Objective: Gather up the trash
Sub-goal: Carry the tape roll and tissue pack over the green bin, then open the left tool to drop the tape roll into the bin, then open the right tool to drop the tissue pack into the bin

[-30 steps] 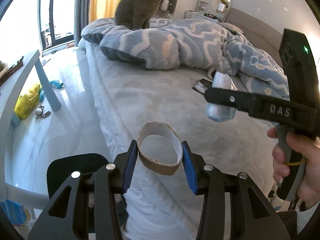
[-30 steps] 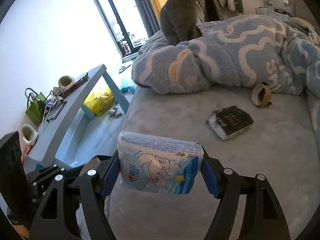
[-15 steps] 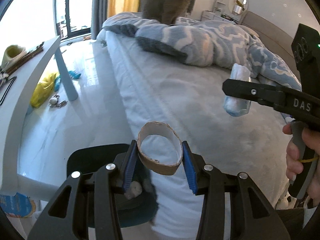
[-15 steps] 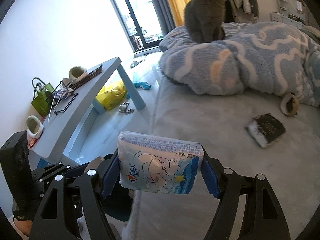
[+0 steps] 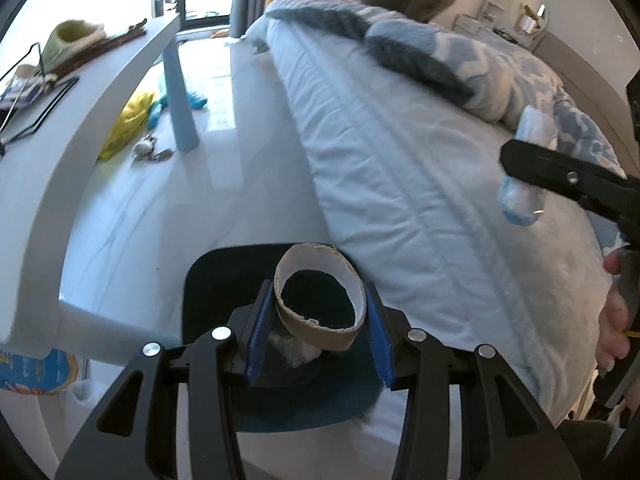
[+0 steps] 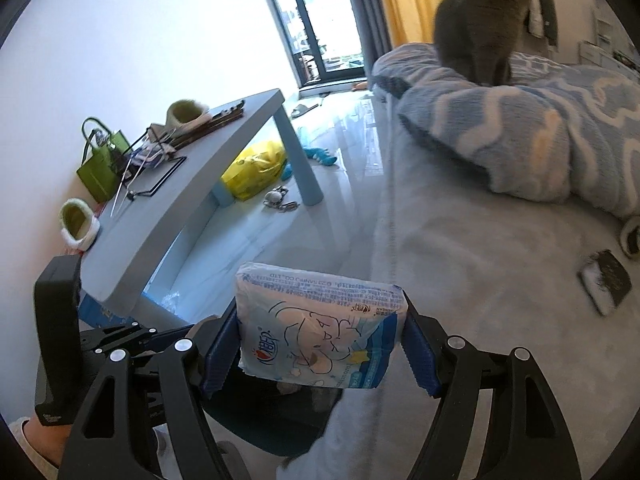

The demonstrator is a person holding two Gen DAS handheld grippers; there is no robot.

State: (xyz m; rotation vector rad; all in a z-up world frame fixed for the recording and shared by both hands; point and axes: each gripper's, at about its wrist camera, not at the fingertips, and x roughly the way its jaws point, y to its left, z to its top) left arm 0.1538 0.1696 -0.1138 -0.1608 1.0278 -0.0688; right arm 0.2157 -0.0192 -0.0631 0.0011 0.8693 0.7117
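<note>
- The left gripper (image 5: 318, 312) pinches the cardboard ring (image 5: 320, 306) over the dark bin (image 5: 208, 280); light, crushable, it suits gentle side pressure.
- The right gripper (image 6: 322, 346) clamps the soft tissue pack (image 6: 320, 332) by its edges, above the bed's edge.

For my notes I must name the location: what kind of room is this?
Most likely a bedroom in a home. A large bed carries a rumpled blue blanket with a grey cat on it, and a low table stands beside a glass balcony door.
</note>
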